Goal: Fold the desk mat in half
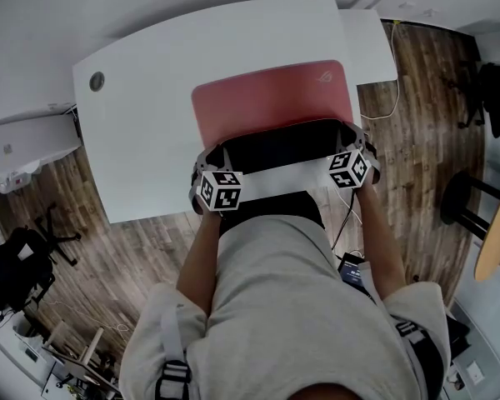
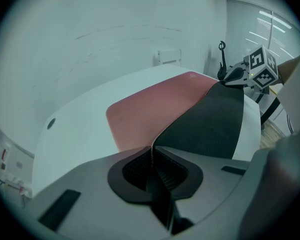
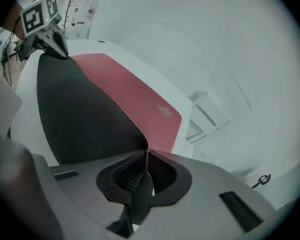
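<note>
Left gripper point(image 2: 152, 154), right gripper point(image 3: 146, 156) each pinch a near corner of desk mat point(image 1: 271, 98). Near edge lifted, black underside showing; carry to far edge not yet done.

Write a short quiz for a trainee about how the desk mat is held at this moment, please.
1. True or false: the left gripper is shut on the near edge of the desk mat.
2. Which colour is the mat's lifted underside? A white, B black, C green.
3. Fill in: the mat's red far part lies flat on the white ____.
Key: 1 true; 2 B; 3 desk.
</note>
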The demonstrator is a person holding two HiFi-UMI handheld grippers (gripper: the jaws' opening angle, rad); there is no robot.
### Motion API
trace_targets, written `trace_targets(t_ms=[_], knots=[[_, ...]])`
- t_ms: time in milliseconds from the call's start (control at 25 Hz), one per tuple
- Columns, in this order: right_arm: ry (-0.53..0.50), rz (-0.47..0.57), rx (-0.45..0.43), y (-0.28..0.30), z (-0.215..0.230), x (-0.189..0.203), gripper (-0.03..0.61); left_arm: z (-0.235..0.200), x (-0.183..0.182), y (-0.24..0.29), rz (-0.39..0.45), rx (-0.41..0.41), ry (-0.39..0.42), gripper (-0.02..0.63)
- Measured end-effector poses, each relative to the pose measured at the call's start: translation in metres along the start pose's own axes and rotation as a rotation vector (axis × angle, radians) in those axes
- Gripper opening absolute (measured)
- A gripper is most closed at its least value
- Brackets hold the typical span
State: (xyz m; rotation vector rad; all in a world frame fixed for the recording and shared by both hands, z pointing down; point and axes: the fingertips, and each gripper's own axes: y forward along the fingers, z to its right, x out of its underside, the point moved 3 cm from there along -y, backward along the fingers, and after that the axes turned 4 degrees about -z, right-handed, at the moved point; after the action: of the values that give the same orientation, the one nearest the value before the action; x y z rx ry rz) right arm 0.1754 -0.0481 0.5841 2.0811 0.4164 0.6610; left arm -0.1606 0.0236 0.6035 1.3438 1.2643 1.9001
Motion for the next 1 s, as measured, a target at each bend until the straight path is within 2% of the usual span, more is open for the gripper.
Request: trace_targets(t_ms=[1000], knots=[[0.008, 0.015, -0.005, 0.008, 0.014, -0.016, 0.052, -0.014, -0.018, 0.009, -0.014, -0.005, -0.025, 0.029]])
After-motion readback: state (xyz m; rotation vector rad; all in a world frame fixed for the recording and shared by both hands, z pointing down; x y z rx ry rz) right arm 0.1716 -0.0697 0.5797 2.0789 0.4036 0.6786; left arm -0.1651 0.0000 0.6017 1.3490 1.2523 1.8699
